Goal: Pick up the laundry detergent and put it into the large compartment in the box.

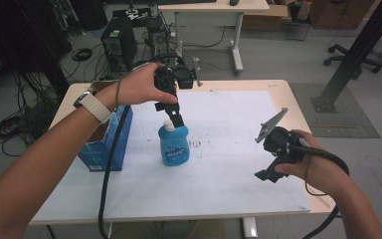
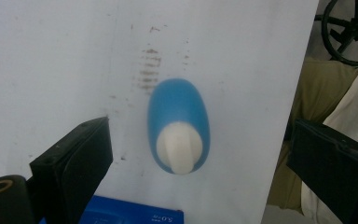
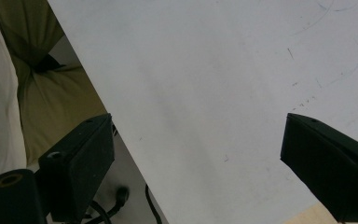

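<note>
Directly below the wide-open left gripper (image 2: 193, 163), the blue bottle (image 1: 174, 144) stands upright at frame centre; lower straight so both jaws bracket its white cap (image 2: 179, 147) evenly before closing. The right gripper (image 3: 200, 163) idles wide apart.

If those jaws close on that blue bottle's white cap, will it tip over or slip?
The blue bottle stands upright on a narrow base, so a sideways nudge would probably tip it. Its white cap looks smooth and tapered, so the open left gripper above it might slip. Being plastic, it likely won't break.
</note>
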The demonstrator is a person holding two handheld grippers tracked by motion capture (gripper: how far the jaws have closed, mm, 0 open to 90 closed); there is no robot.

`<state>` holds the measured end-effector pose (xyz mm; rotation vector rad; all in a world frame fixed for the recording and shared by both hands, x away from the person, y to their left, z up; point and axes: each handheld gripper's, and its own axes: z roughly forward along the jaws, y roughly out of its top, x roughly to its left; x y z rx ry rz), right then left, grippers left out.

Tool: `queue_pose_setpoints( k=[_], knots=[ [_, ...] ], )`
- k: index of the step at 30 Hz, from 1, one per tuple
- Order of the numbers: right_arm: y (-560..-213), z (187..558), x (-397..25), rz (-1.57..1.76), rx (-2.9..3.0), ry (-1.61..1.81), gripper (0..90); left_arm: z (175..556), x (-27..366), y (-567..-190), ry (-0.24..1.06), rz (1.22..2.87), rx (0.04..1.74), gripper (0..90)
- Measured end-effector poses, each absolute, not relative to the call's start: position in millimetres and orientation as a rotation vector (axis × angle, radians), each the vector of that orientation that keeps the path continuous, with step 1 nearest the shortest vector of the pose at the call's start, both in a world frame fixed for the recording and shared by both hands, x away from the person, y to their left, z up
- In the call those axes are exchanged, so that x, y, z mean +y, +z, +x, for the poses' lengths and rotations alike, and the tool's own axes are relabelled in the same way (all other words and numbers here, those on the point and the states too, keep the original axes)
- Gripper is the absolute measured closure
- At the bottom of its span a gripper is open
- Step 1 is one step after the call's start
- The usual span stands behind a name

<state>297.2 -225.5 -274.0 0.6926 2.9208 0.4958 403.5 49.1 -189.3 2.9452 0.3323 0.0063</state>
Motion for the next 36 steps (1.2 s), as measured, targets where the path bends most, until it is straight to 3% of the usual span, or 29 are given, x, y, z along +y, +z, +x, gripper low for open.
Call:
queue_pose_setpoints(
  k=[36],
  knots=[
    [-278, 296, -222, 0.689, 2.937, 0.482, 9.7, 411, 57, -231, -0.041, 2.960, 0.369, 7.3]
  ],
)
